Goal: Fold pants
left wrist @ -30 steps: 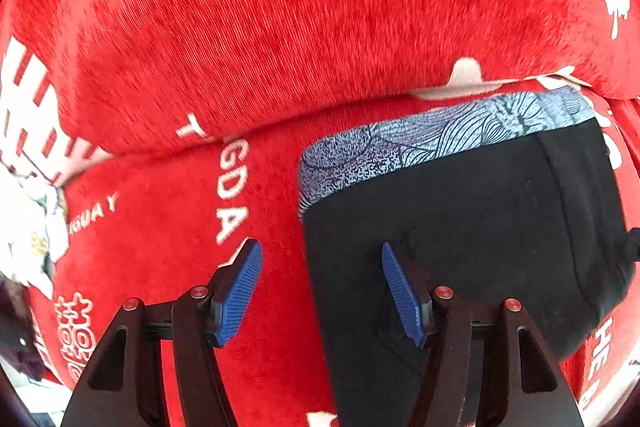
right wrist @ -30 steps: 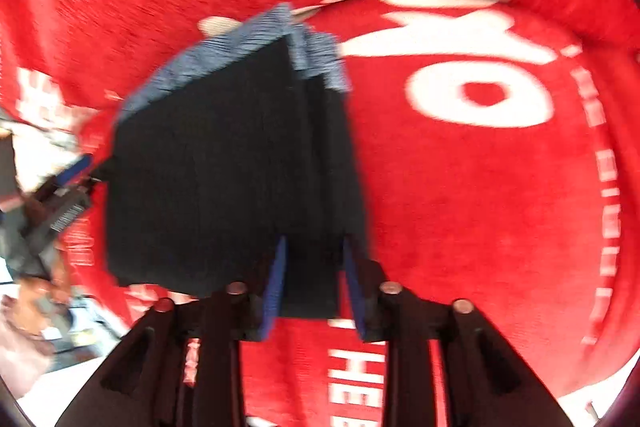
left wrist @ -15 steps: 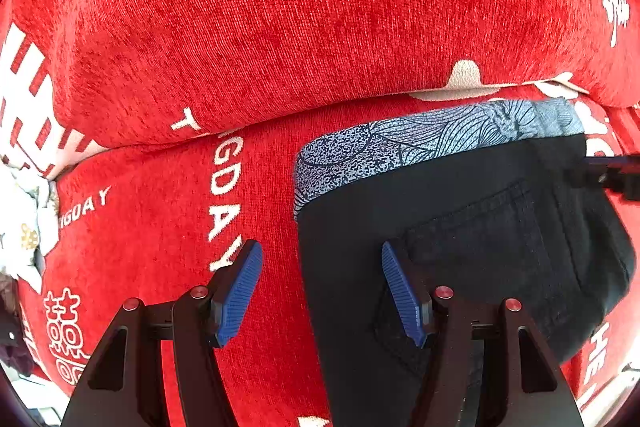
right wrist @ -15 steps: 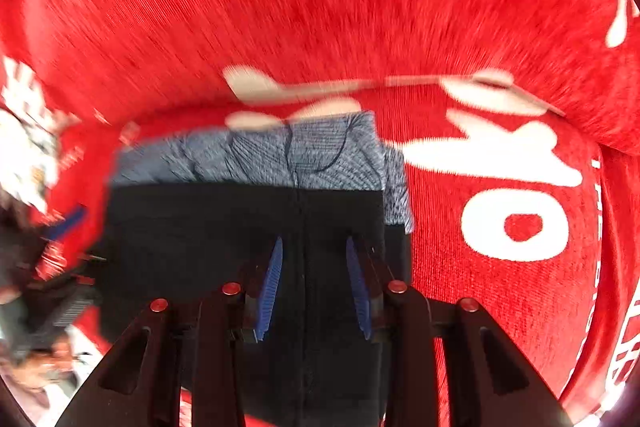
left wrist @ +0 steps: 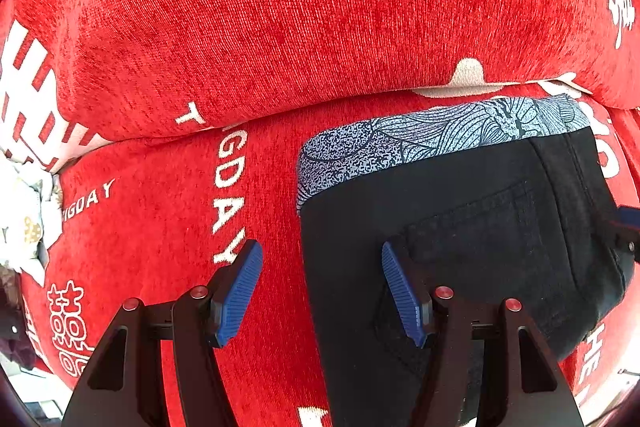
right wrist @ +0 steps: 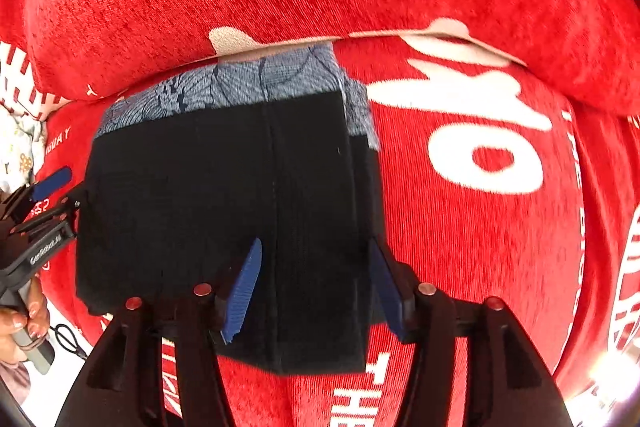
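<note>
The black pants [left wrist: 472,235] lie folded into a compact stack on a red sofa seat, on top of a blue-grey patterned cloth [left wrist: 420,139] that shows at their far edge. My left gripper [left wrist: 320,287] is open, its right finger over the pants' left edge, holding nothing. In the right wrist view the pants [right wrist: 224,195] fill the middle. My right gripper [right wrist: 316,283] is open, its fingers apart just above the stack's near right part. The left gripper [right wrist: 44,195] shows at that view's left edge.
The red sofa seat [left wrist: 160,219] has white lettering, and its back cushion [left wrist: 300,7] rises just behind the pants. A pale crumpled cloth [left wrist: 20,219] lies at the far left. The seat stretches right of the pants [right wrist: 500,227].
My right gripper has opened and let go of the pants, which now rest flat on the seat. The left gripper has stayed open and nearly still.
</note>
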Motion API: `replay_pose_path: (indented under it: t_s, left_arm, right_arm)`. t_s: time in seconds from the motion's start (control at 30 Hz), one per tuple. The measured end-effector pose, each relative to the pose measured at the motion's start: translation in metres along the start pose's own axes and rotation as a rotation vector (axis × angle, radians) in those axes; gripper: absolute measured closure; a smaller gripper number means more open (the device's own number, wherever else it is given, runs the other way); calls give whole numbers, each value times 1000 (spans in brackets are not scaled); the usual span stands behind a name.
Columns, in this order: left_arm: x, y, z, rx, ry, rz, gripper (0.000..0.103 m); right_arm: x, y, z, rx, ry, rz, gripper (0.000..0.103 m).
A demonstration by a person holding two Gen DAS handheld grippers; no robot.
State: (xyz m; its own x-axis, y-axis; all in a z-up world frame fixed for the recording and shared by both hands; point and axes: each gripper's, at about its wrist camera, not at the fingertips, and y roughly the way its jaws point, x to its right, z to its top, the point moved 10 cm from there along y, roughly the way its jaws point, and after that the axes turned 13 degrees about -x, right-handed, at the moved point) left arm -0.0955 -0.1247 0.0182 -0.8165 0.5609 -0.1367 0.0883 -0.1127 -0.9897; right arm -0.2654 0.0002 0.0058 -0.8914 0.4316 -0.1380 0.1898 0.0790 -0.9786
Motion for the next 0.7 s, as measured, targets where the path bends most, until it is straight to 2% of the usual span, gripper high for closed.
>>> replay_pose_path:
  t_s: [0.03, 0.1, 0.37, 0.47, 0.6, 0.7]
  left_arm:
    - [0, 0, 0, -2, -1, 2, 38]
    - [-3, -1, -1, -4, -9, 28, 21]
    - [0, -4, -9, -16, -6, 21, 20]
    - [5, -2, -13, -40, 14, -4, 1]
    - [11, -2, -21, -54, 45, -13, 1]
    - [13, -1, -26, -83, 35, -47, 1]
  right_arm:
    - [0, -1, -3, 0, 5, 2, 42]
    - [1, -3, -10, 0, 13, -4, 39]
    - [6, -3, -29, -10, 38, 3, 32]
    - [8, -3, -35, -13, 52, 11, 29]
    - [11, -2, -40, -18, 71, 31, 28]
    - [13, -2, -42, -23, 75, 42, 26]
